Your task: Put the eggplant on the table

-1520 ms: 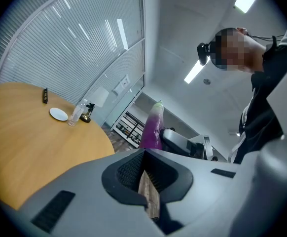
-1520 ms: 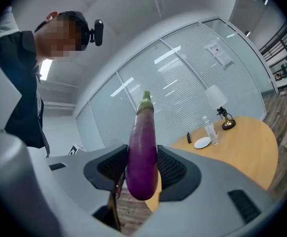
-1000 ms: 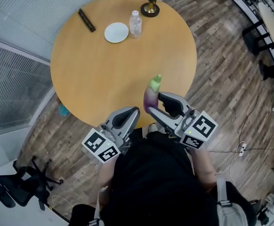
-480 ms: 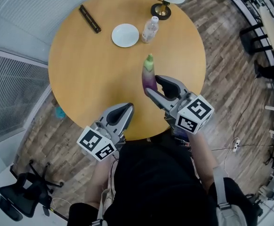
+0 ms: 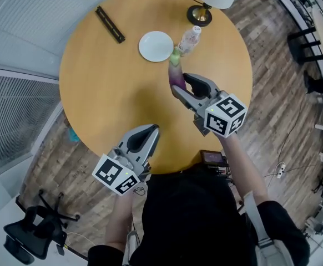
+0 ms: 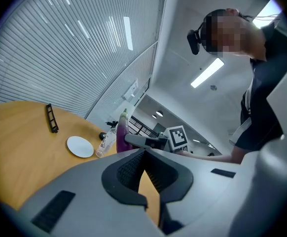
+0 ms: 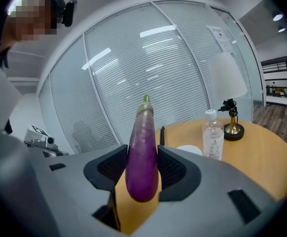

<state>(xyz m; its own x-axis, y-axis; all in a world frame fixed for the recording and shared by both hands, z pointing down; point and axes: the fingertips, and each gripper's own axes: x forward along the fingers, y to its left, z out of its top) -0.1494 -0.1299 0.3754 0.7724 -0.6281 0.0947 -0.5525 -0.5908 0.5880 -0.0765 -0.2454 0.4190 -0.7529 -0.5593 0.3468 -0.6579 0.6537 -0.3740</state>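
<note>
A purple eggplant (image 7: 142, 157) with a green stem stands upright between the pads of my right gripper (image 7: 142, 152), which is shut on its lower half. In the head view the eggplant (image 5: 176, 76) and the right gripper (image 5: 182, 85) hang over the far middle of the round wooden table (image 5: 106, 82), just short of the plate and bottle. My left gripper (image 5: 150, 129) hovers over the table's near edge with its jaws together and nothing in them. The left gripper view shows its pads (image 6: 133, 169) meeting at the tips, and the eggplant (image 6: 122, 135) beyond them.
A white plate (image 5: 156, 46), a clear water bottle (image 5: 190, 39), a lamp with a brass base (image 5: 200, 15) and a black strip (image 5: 109, 24) stand on the table's far side. A small dark device (image 5: 212, 158) lies at the near edge. An office chair (image 5: 34, 237) stands on the floor to the left.
The right gripper has carried the eggplant forward over the table, toward the plate and bottle. The left gripper has also come forward over the table's near edge.
</note>
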